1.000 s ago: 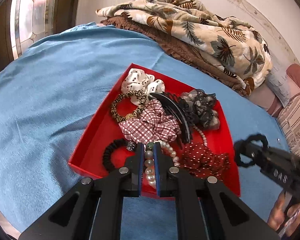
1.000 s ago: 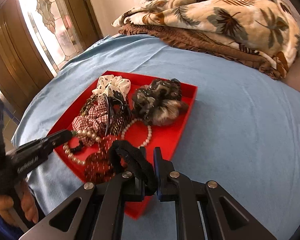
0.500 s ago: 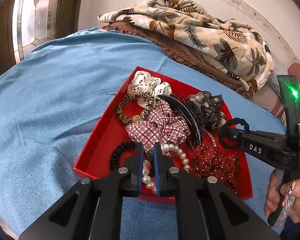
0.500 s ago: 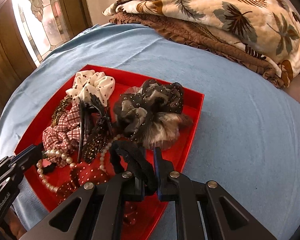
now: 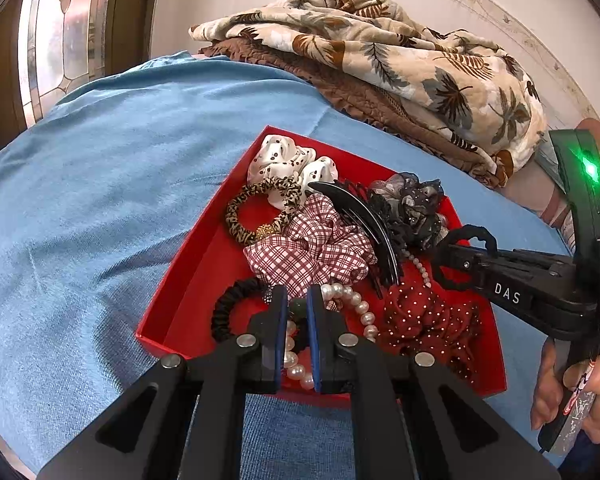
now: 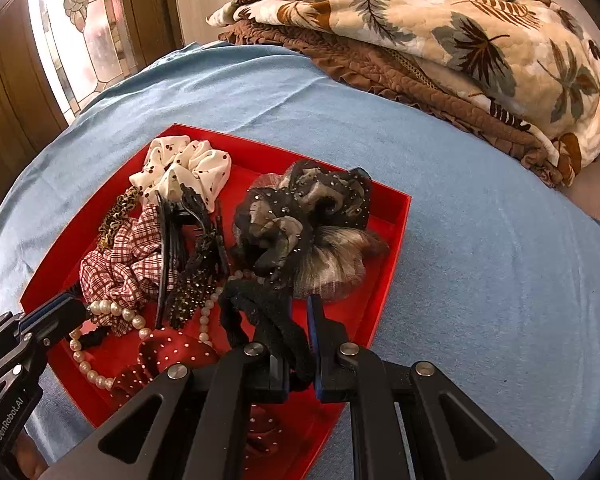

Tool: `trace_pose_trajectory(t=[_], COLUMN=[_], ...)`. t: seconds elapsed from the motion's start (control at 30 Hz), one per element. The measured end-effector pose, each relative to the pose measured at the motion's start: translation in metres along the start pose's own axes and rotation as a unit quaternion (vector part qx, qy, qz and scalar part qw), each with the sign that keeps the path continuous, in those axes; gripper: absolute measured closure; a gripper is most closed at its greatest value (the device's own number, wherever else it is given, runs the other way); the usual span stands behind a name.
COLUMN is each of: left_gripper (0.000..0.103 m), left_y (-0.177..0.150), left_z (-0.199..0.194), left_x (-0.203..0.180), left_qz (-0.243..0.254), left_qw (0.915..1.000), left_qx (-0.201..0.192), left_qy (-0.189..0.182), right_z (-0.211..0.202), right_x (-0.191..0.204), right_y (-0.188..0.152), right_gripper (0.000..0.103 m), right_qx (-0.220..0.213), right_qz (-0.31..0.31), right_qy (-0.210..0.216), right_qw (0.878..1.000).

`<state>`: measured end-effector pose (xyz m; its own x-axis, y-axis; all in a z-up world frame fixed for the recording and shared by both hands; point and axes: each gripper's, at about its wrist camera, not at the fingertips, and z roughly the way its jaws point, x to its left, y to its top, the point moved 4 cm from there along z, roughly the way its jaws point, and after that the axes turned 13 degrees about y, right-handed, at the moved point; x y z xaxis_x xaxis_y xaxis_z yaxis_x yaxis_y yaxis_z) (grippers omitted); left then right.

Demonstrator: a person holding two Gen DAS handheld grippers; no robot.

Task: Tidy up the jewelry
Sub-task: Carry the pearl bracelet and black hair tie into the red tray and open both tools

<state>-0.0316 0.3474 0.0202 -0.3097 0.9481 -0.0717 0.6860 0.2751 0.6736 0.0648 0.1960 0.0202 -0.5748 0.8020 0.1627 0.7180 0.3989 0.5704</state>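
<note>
A red tray [image 5: 188,276] [image 6: 392,232] on the blue cloth holds scrunchies, a hair claw and beads. My left gripper [image 5: 297,300] is shut on a pearl bracelet [image 5: 356,304] with a green bead, over the tray's near edge; the bracelet also shows in the right wrist view [image 6: 112,312]. My right gripper [image 6: 300,308] [image 5: 440,256] is shut on a black hair tie [image 6: 268,320] [image 5: 470,236], held over the tray's right part beside the grey-black scrunchie [image 6: 304,216]. A plaid scrunchie [image 5: 312,244], a dark red dotted scrunchie [image 5: 424,312] and a white dotted scrunchie [image 5: 288,160] lie in the tray.
A folded leaf-print blanket [image 5: 400,64] [image 6: 440,24] over a brown quilt lies behind the tray. A stained-glass door [image 5: 60,40] stands at the left. A leopard hair tie [image 5: 256,208], a black claw clip [image 5: 360,216] and a black hair tie [image 5: 228,304] are also in the tray.
My right gripper has carried the black hair tie leftward and forward, from beside the tray to over it. My left gripper has kept hold of the pearl bracelet and shifted slightly.
</note>
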Motion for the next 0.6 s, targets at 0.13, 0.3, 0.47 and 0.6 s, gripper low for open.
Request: trace_pose_trajectory(t=[0.13, 0.3, 0.47, 0.6], left_gripper=[0.094, 0.094, 0.094, 0.094], left_y=[0.000, -0.001, -0.002, -0.002], left_z=[0.001, 0.000, -0.001, -0.001], left_x=[0.000, 0.000, 0.002, 0.003], left_qz=[0.000, -0.003, -0.007, -0.008], left_qw=[1.0000, 1.0000, 0.9999, 0.9999], left_qx=[0.003, 0.007, 0.010, 0.009], left_qy=[-0.002, -0.006, -0.009, -0.010], right_z=[0.000, 0.007, 0.011, 0.010], right_x=[0.004, 0.000, -0.008, -0.007], right_y=[0.001, 0.000, -0.001, 0.001], right_gripper=[0.095, 0.094, 0.094, 0.094], right_qx=[0.003, 0.015, 0.022, 0.023], right_qz=[-0.008, -0.002, 0.015, 0.008], right_qy=[-0.006, -0.017, -0.023, -0.029], right_qw=[1.000, 1.000, 0.999, 0.999])
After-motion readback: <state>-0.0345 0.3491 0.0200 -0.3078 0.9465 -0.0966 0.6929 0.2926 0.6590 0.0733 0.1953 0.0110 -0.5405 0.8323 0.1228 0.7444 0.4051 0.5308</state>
